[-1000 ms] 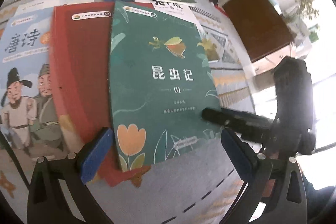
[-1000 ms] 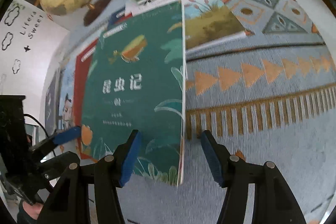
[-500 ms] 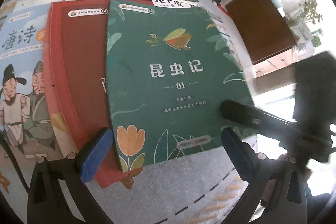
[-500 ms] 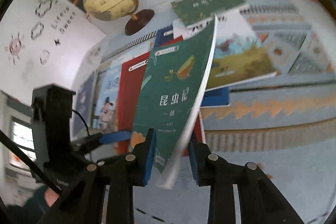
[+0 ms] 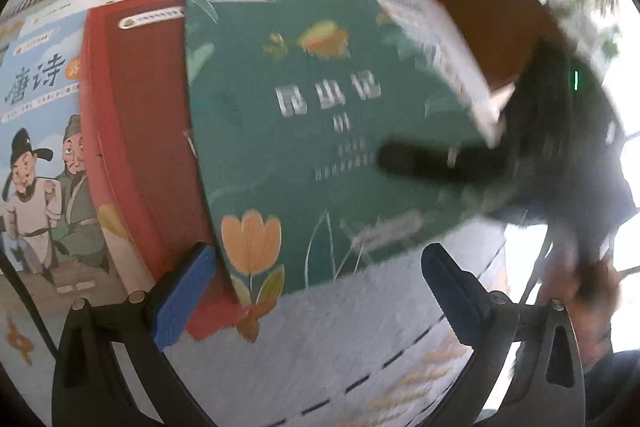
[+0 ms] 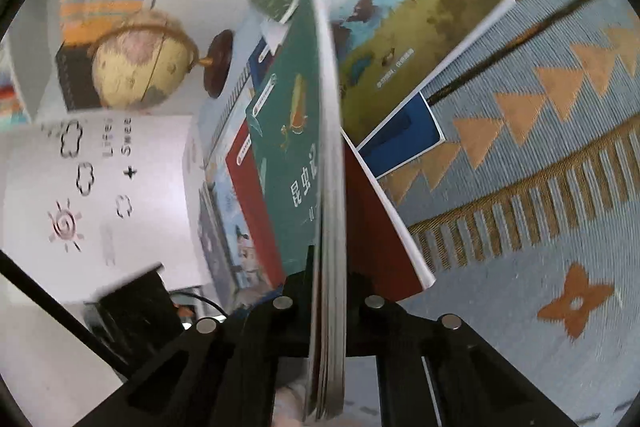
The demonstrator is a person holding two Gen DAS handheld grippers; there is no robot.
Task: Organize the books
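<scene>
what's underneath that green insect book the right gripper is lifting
A red book lies directly under the green book, its left part and bottom corner showing. In the right wrist view a blue book peeks out beyond the red one. The red cover's middle stays hidden.

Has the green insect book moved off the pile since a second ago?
Yes. The green insect book has tipped up on edge, right gripper shut on it; its free edge has risen from the blue book, which stays on the rug.

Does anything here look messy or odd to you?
Yes. The books lie fanned and overlapping on the rug, none squared up. The green book is tipped up on edge, pinched by the right gripper, with the red book flat beneath it.
</scene>
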